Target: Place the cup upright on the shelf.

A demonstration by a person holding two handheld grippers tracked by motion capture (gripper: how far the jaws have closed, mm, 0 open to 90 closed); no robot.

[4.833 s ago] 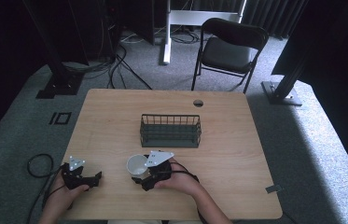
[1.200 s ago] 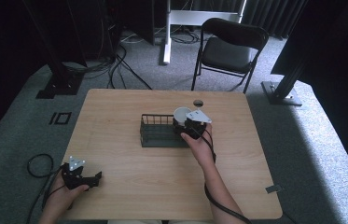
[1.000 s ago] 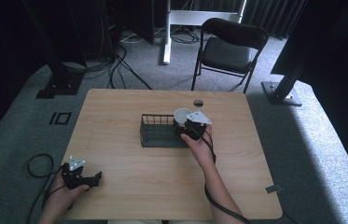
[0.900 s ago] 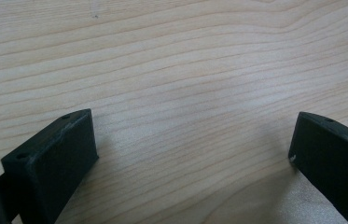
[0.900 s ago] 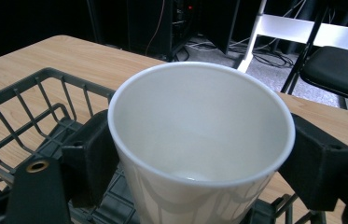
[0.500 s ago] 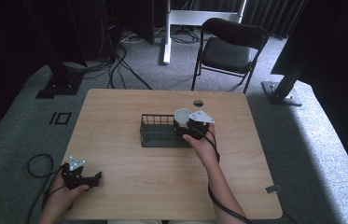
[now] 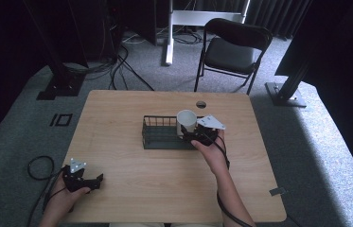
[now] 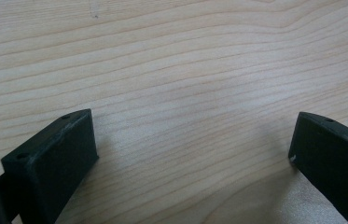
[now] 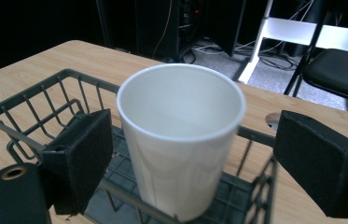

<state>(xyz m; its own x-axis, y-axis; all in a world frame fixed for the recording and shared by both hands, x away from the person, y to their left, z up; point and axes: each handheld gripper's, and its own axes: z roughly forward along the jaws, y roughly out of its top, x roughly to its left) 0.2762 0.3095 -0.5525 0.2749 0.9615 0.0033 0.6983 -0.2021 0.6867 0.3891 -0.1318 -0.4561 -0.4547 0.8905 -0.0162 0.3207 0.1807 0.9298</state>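
We see a plain white cup in a dark grey wire basket on a pale wooden table with fine brown grain. We hold black grippers, the right gripper and left gripper, each topped by a grey plate.

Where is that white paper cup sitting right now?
The white paper cup stands upright inside the right end of the dark wire basket near the table's middle, between the open jaws of the right gripper.
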